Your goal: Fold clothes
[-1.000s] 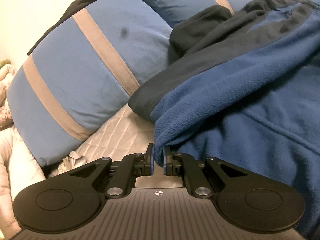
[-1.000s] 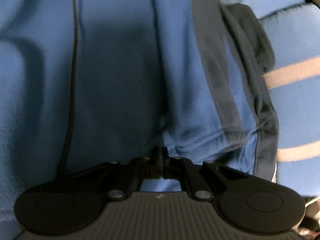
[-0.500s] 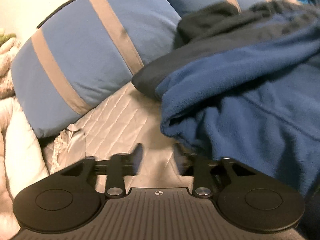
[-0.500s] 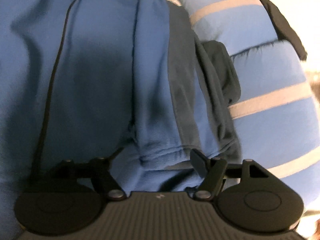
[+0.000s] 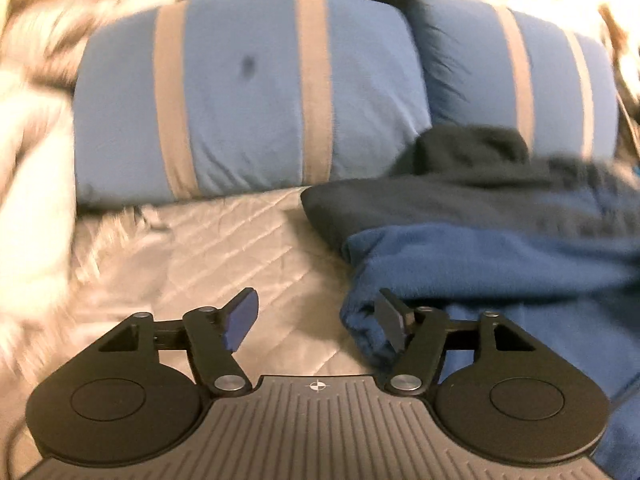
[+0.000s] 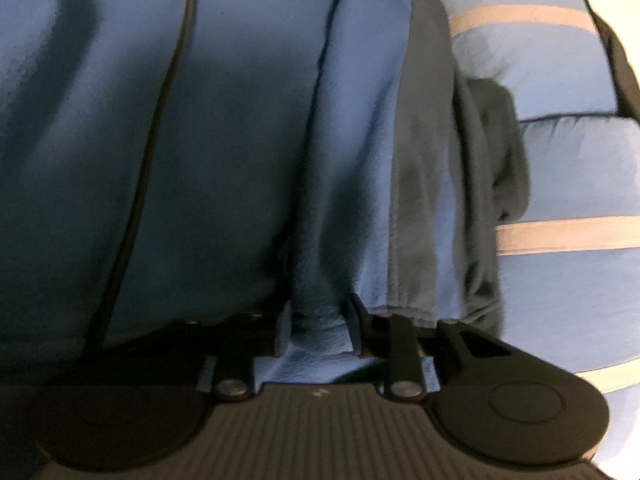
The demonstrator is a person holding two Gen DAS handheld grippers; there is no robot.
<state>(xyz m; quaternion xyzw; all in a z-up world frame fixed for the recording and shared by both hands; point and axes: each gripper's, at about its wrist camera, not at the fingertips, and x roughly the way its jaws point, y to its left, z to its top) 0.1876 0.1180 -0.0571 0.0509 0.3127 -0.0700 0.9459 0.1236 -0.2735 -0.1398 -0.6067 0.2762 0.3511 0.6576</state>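
Observation:
A blue fleece jacket [image 5: 500, 276] with dark grey panels lies on the quilted bed cover [image 5: 224, 248], at the right of the left wrist view. My left gripper [image 5: 316, 316] is open and empty; its right finger [image 5: 390, 320] rests against the jacket's folded edge. In the right wrist view the jacket [image 6: 224, 152] fills most of the frame, with a dark zipper line running down it. My right gripper [image 6: 316, 328] is open, with a fold of blue fleece lying between its fingers.
Two blue pillows with grey stripes [image 5: 248, 100] stand behind the jacket; they show at the right of the right wrist view [image 6: 560, 168]. A pale fuzzy blanket [image 5: 32, 128] is heaped at the left. Bare quilted cover lies left of the jacket.
Both grippers were shut on the jacket's edge a second ago and have opened. The left gripper has let go and backed away; the jacket edge now lies on the bed.

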